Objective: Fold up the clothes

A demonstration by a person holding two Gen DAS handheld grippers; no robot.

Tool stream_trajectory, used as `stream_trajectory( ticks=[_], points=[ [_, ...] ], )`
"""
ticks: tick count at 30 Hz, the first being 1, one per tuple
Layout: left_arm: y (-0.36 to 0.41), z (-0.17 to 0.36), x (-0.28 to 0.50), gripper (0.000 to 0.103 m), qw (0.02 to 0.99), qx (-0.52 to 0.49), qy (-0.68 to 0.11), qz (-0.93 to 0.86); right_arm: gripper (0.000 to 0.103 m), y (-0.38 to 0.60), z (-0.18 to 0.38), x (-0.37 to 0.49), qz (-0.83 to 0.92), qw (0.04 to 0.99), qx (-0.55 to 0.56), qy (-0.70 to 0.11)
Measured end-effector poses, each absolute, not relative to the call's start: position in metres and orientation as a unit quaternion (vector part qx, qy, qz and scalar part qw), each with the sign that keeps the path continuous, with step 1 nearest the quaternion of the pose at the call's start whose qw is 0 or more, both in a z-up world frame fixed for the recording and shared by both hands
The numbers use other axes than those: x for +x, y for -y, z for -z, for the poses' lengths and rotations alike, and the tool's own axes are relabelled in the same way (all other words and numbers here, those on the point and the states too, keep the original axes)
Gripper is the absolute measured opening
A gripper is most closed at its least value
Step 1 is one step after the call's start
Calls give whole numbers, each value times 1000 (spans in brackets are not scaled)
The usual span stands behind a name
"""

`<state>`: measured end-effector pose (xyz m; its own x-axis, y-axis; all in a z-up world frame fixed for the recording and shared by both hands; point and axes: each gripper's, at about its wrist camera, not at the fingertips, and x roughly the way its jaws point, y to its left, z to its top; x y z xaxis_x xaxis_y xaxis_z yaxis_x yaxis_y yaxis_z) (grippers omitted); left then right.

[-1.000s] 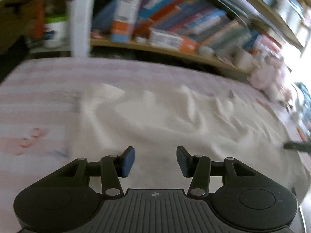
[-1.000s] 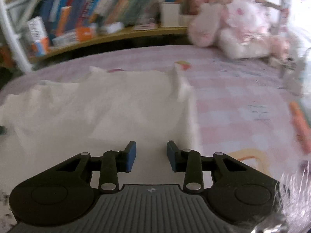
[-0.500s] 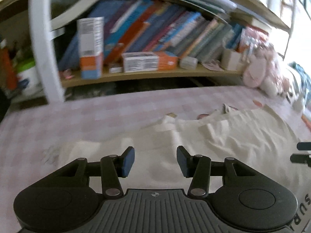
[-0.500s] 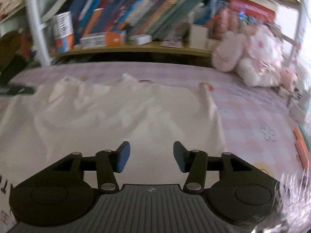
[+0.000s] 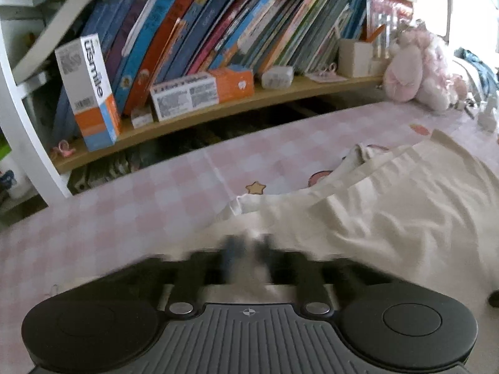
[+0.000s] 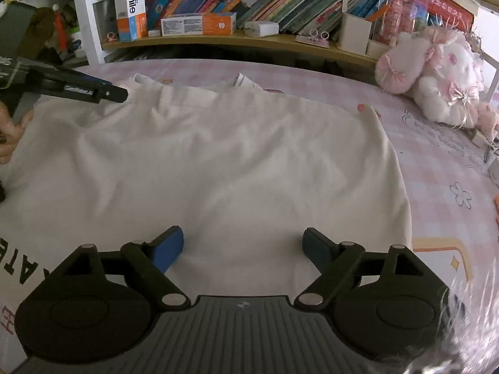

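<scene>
White garment [image 6: 218,155] lies spread on the pink checked surface [image 6: 436,193]; right gripper [image 6: 241,244] fingers opened wide since before (released?), left gripper [image 5: 248,249] fingers blurred, narrowing onto cloth edge, grip unclear.

Motion blur smears the left tool [image 5: 248,257] over the white garment [image 5: 389,215], its grip unreadable; black lettering [image 6: 14,272] runs off the right-wrist frame's edge.
</scene>
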<state>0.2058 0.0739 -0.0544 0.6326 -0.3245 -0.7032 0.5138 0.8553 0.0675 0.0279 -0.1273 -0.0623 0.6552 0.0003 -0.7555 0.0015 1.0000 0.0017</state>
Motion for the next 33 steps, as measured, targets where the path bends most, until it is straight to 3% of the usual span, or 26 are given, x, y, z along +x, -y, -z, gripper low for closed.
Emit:
stream_trajectory(
  ticks=[6,9,13,23,33],
  points=[
    [-88,61,225,7,904,44,-376,197,88,128,62,29,-2,909,1,-416],
    [-95,58,227,20,905,30,-380,188,90,128,63,30,-5,909,0,-417],
    [-114,38,208,24,920,-2,-355,167,92,129,63,31,-10,909,-2,-417],
    [-124,18,86,67,915,-8,-361,177,97,129,63,32,-19,909,-1,-415],
    [-95,28,26,83,902,-21,-414,118,95,173,30,-14,-8,908,50,-415]
  ],
)
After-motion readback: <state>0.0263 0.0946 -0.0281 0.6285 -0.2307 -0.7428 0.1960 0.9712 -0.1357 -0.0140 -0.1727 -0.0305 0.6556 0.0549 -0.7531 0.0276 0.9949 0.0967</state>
